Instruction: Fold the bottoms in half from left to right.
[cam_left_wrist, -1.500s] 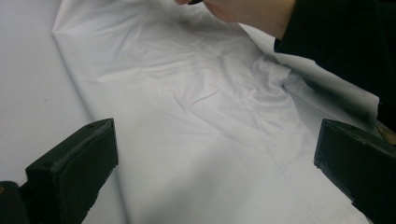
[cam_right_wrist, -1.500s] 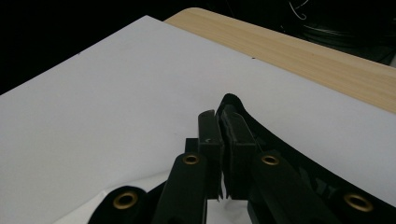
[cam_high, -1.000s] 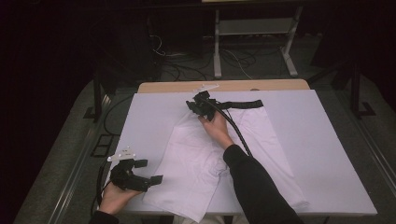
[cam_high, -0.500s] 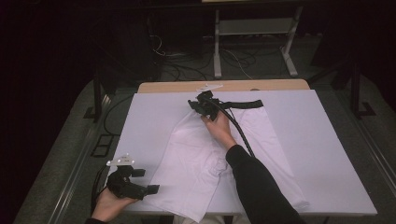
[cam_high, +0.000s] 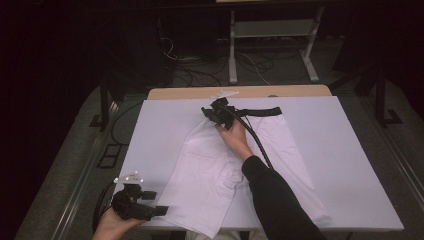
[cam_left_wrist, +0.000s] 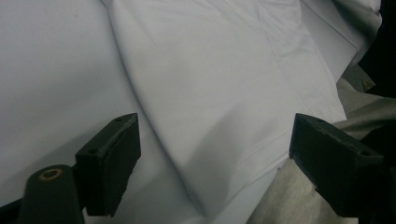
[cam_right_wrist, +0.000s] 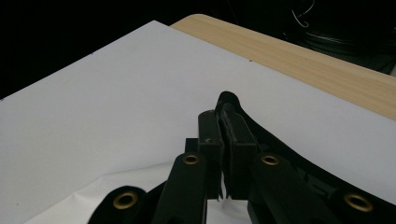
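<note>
Right gripper (cam_high: 216, 112) pinches the far waistband (cam_high: 260, 111) of the shorts (cam_high: 210, 170). Left gripper (cam_high: 159, 211), near left, jaws spread and just closing, empty.

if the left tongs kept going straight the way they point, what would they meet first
Most likely the near hem of the white shorts: it lies between the open jaws of the left tongs, which have just been closing, on the white table cover. Depth is hard to judge.
</note>
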